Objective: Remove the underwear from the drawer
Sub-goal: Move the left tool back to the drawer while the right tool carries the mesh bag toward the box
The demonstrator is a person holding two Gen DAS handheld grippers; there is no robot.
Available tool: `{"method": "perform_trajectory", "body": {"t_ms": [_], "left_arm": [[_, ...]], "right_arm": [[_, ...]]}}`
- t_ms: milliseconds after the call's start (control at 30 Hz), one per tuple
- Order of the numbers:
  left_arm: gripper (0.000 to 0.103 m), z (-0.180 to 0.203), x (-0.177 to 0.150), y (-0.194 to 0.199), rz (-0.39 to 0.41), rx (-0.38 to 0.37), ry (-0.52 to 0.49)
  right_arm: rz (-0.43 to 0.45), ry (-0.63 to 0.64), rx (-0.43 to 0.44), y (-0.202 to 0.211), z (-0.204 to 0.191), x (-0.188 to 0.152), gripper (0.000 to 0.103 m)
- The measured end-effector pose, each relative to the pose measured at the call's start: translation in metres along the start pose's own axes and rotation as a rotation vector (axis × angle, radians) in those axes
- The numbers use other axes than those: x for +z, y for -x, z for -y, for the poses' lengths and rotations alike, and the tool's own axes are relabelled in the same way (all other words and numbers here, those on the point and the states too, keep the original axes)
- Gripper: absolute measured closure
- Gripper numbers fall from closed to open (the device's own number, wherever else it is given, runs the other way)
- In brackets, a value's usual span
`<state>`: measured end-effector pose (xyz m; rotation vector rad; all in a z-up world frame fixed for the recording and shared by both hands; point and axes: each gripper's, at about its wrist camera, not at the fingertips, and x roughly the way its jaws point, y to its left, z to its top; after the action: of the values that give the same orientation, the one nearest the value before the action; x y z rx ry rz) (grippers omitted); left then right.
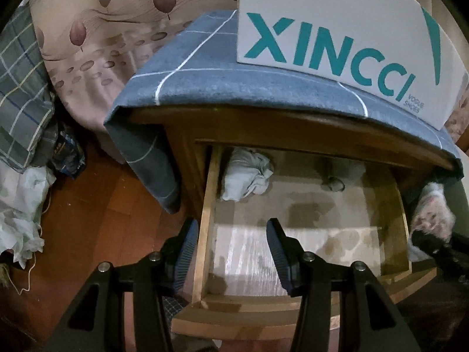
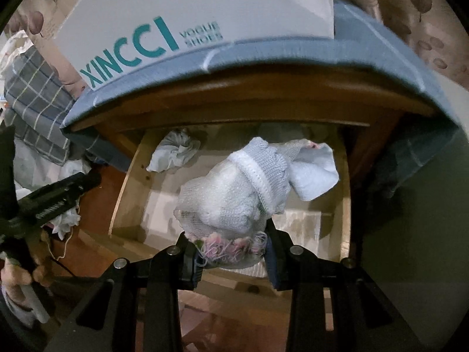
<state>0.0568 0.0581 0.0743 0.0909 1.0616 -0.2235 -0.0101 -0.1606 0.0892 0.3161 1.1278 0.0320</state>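
Observation:
The wooden drawer (image 1: 206,220) stands pulled out of the nightstand. A crumpled pale underwear piece (image 1: 246,176) lies in its back left corner, also seen in the right wrist view (image 2: 176,152). My left gripper (image 1: 233,249) hangs open above the drawer's front left, its fingers astride the left wall, with nothing held. My right gripper (image 2: 231,252) is shut on a white and light-blue underwear bundle (image 2: 240,193) with pink threads, lifted above the drawer. That bundle (image 1: 431,220) shows at the right edge of the left wrist view.
A white XINCCI shoe box (image 1: 337,29) sits on a blue checked cloth (image 1: 234,88) covering the nightstand top. A small dark round thing (image 1: 335,183) lies at the drawer's back. Bedding, plaid fabric (image 1: 20,94) and clutter crowd the floor on the left.

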Motion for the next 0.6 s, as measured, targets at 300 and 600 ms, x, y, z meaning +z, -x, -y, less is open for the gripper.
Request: {"method": "perform_trajectory", "body": {"t_ms": [300, 600], "left_arm": [[0.053, 0.001, 0.0, -0.004, -0.04, -0.044, 0.047], [0.053, 0.006, -0.002, 0.0, -0.025, -0.038, 0.01]], "right_arm": [[0.085, 0.03, 0.014, 0.075, -0.026, 0.037, 0.071], [0.228, 0.084, -0.03, 0.152, -0.048, 0.113, 0.071]]}}
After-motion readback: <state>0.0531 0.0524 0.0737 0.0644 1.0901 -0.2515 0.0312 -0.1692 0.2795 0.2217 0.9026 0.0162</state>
